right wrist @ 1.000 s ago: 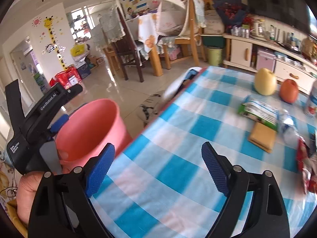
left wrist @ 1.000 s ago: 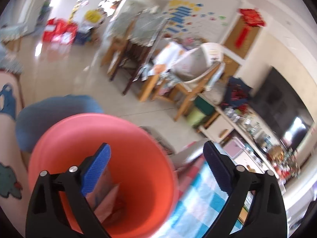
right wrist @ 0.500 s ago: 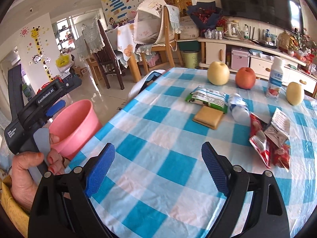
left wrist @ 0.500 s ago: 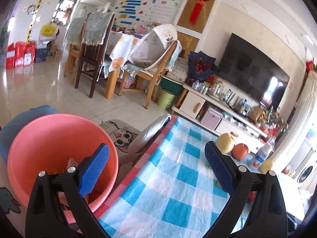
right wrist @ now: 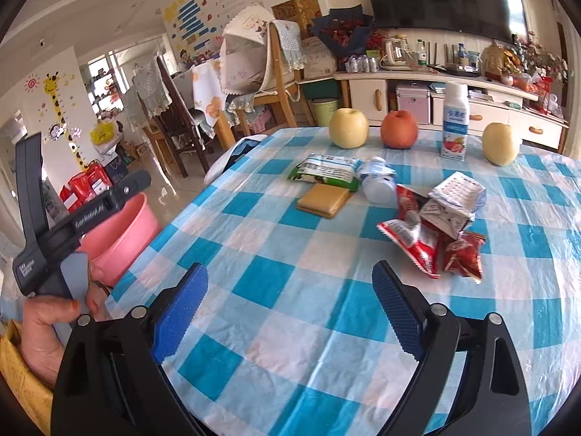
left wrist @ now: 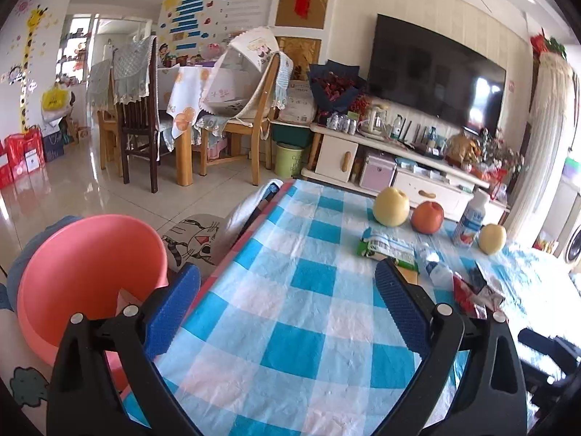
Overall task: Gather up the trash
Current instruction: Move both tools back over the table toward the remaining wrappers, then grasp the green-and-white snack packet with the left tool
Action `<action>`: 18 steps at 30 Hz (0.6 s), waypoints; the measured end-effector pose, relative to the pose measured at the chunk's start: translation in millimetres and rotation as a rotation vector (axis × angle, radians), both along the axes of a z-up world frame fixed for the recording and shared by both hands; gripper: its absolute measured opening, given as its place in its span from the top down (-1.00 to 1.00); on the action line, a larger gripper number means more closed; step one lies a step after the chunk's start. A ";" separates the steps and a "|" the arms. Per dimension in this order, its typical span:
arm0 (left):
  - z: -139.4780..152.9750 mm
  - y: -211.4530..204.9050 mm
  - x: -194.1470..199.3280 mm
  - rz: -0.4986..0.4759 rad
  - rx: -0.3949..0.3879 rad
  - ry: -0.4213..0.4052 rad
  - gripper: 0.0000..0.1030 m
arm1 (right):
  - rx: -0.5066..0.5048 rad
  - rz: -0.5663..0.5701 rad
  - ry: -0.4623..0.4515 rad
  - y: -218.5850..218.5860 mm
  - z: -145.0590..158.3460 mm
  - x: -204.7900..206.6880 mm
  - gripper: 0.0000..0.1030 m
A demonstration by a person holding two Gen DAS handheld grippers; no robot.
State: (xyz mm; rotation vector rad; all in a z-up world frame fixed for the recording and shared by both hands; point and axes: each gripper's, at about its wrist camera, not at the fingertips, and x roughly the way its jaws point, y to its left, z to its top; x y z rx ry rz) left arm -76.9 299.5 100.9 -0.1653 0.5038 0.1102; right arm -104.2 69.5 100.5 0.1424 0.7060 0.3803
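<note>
Both grippers empty, jaws wide; pink bucket [left wrist: 90, 272] beside table edge [left wrist: 232, 254].

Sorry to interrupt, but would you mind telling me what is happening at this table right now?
A person is clearing trash from a checked tablecloth with a handheld gripper in each hand. Both the left gripper and the right gripper are open and empty, above the cloth. A pink bucket beside the table holds some trash. Red snack wrappers, a crumpled carton, a green packet and a tan packet lie uncollected near the fruit.
</note>
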 end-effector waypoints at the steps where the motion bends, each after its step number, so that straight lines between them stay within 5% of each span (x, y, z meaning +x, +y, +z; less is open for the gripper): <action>1: -1.0 -5.0 0.8 -0.004 0.007 0.010 -0.89 | 0.006 -0.011 0.001 -6.1 0.4 0.7 -0.80; 12: -18.9 -70.4 12.0 -0.120 0.096 0.125 -0.89 | 0.054 -0.186 0.008 -86.4 4.8 20.3 -0.82; 18: -29.5 -97.4 33.4 -0.155 0.078 0.184 -0.89 | 0.058 -0.306 0.055 -134.0 -2.4 52.9 -0.82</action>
